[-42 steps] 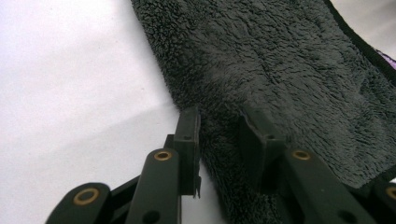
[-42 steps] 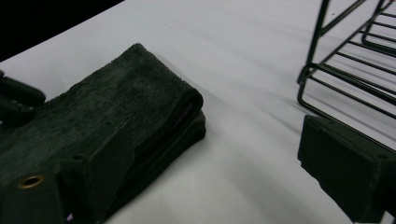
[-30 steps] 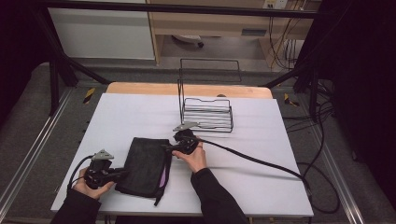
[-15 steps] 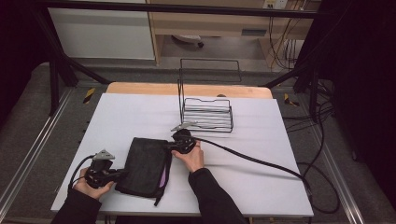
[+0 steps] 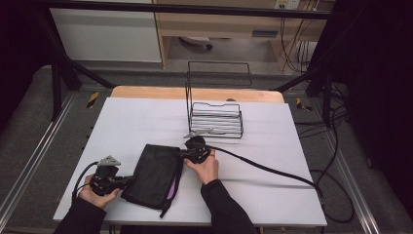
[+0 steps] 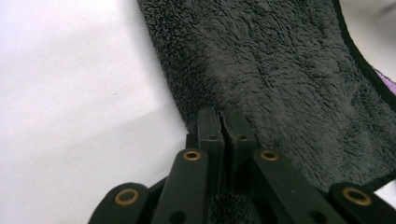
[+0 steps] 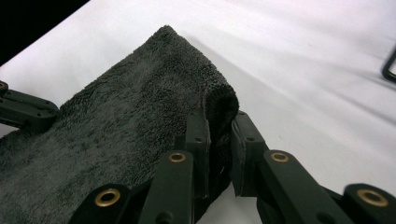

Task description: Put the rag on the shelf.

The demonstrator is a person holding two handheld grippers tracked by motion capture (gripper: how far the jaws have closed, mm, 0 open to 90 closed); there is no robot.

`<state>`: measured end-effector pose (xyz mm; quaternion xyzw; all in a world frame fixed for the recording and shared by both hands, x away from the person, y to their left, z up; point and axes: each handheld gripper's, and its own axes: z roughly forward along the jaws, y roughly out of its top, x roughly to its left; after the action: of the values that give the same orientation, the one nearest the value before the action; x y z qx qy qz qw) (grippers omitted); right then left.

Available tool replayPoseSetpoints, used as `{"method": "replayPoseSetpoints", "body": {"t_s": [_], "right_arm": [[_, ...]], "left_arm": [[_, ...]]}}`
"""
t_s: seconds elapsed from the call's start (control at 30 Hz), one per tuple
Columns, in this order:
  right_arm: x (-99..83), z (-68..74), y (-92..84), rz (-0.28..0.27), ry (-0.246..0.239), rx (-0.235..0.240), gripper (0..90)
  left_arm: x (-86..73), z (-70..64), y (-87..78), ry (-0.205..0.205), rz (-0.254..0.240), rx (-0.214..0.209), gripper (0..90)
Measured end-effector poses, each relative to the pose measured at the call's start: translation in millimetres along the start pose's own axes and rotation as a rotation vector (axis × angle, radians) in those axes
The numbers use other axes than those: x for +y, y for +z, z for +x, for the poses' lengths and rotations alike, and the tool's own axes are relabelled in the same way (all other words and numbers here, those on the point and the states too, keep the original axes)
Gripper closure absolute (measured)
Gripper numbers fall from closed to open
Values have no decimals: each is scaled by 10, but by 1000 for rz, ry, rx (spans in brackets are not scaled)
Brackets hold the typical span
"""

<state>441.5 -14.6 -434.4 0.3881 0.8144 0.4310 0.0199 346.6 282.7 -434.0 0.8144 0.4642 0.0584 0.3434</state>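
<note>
The right tongs point(image 5: 182, 154) have slid slightly toward the left tongs point(image 5: 130, 180); both stay clamped on the dark towel point(image 5: 155, 173), probably mid-fold.

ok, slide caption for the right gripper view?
Right gripper pinching a folded corner of the dark towel on the white table.
</note>
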Motion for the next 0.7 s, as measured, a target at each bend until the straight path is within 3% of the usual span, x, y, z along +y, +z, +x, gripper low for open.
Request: {"method": "replayPoseSetpoints", "body": {"t_s": [0.33, 0.47, 0.7], "right_arm": [[-83, -64, -193, 2, 9, -31, 802], [-87, -142, -319, 8, 10, -63, 802], [-76, -265, -448, 24, 16, -79, 802]], "left_arm": [[87, -150, 104, 12, -7, -32, 870], [146, -267, 177, 24, -19, -35, 869], [210, -483, 297, 58, -26, -32, 870]]}}
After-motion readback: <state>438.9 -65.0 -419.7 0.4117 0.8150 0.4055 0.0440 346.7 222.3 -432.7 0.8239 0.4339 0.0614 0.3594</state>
